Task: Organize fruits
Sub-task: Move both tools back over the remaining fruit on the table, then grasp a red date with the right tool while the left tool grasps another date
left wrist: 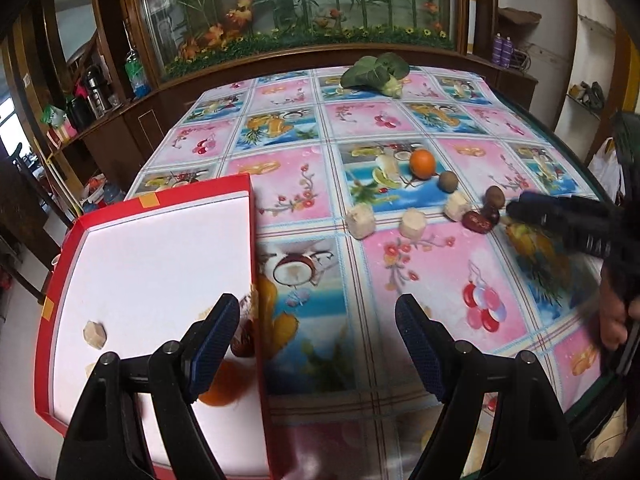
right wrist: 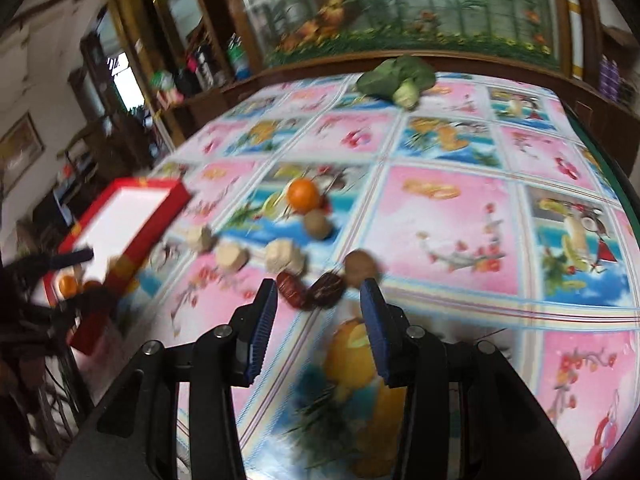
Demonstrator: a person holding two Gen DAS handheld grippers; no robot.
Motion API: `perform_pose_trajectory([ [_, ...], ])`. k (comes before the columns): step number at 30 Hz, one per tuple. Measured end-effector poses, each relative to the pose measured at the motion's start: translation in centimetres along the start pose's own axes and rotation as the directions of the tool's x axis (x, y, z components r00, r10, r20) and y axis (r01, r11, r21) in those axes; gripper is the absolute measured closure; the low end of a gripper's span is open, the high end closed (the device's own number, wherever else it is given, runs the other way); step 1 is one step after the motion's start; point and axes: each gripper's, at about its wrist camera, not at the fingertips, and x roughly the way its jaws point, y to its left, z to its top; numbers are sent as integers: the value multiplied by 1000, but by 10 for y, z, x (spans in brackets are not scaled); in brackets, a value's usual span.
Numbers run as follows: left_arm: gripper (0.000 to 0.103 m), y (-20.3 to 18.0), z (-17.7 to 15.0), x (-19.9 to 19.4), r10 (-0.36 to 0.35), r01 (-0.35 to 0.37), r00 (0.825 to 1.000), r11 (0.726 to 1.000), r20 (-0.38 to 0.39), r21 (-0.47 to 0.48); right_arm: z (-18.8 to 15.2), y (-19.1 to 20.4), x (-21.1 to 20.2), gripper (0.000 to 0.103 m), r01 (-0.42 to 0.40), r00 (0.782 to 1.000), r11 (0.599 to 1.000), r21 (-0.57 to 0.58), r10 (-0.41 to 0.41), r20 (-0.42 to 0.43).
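Now your right gripper hangs with jaws spread just before two red dates on the fruit-print tablecloth. Centre on one date, lower until the pads straddle it, then squeeze gently, clear of the brown kiwi just beside. Your left gripper, jaws apart and empty, hovers at the red tray, which holds an orange. No readable writing appears.

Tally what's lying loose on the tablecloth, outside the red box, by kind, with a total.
Orange: 1
Brown round fruits: 2
Pale chunks: 3
Red dates: 2
Leafy green vegetable: 1
Total: 9
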Motion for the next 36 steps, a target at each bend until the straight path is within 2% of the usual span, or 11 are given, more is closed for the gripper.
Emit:
perform_pose_trajectory([
  [4, 23, -4, -2, 6, -34, 34, 999, 999, -15, 3, -3, 6, 10, 59, 23, 999, 1000, -16, -23, -44],
  [6, 23, -7, -2, 10, -63, 63, 998, 998, -30, 5, -2, 4, 15, 66, 18, 998, 1000, 0, -18, -61],
  [10, 23, -15, 0, 17, -98, 99, 994, 995, -47, 13, 3, 1, 24, 70, 15, 996, 999, 32, -12, -90],
  [15, 23, -20, 4, 23, -132, 133, 989, 991, -63, 19, 14, -13, 33, 70, -63, 991, 988, 144, 79, -109],
  [18, 23, -23, 5, 26, -136, 138, 988, 990, -75, 21, 19, -27, 38, 70, -116, 984, 964, 238, 144, -103],
  [19, 23, -24, 5, 27, -138, 140, 987, 990, -77, 21, 20, -28, 39, 72, -114, 985, 963, 243, 142, -100],
  [26, 23, -36, 10, 30, -167, 170, 981, 985, -97, 30, 24, -19, 41, 71, -100, 986, 982, 160, 119, -113],
  [28, 23, -39, 12, 28, -166, 170, 981, 985, -98, 41, 24, -22, 41, 71, -135, 978, 978, 162, 157, -139],
  [32, 23, -37, 13, 23, -156, 160, 984, 987, -88, 33, 18, -7, 35, 71, -210, 961, 976, 57, 217, -173],
  [34, 23, -32, 13, 23, -143, 145, 986, 989, -88, 16, 14, 5, 35, 71, -226, 952, 974, -15, 218, -214],
  [36, 23, -27, 11, 23, -132, 133, 987, 991, -91, 2, 13, 5, 33, 71, -232, 950, 972, -34, 219, -223],
])
